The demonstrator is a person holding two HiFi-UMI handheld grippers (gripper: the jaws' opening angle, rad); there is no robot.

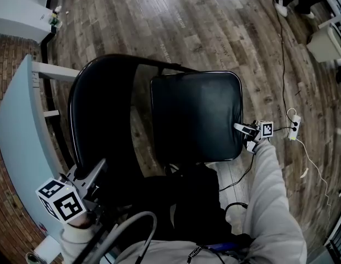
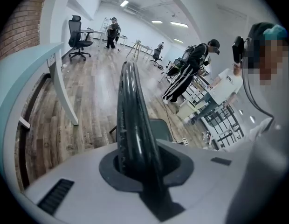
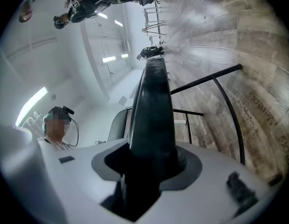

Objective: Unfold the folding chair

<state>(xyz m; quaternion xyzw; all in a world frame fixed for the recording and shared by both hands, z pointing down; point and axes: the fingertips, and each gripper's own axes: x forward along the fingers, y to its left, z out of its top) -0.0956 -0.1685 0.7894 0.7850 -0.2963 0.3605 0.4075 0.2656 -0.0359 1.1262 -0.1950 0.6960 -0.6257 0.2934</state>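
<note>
A black folding chair stands below me on the wood floor. Its padded seat (image 1: 195,117) lies nearly level and its curved backrest (image 1: 99,114) is at the left. My left gripper (image 1: 96,172) is shut on the backrest's lower rim; in the left gripper view that rim (image 2: 130,106) runs up out of the jaw slot (image 2: 144,164). My right gripper (image 1: 242,130) is clamped on the seat's right edge. In the right gripper view the seat edge (image 3: 154,101) fills the gap between the jaws (image 3: 151,164), with the thin black frame tube (image 3: 228,106) beside it.
A pale blue table (image 1: 19,120) with white legs stands close to the chair's left. A white power strip (image 1: 295,126) and cables lie on the floor at the right. People (image 2: 191,69) and an office chair (image 2: 78,36) are farther off in the room.
</note>
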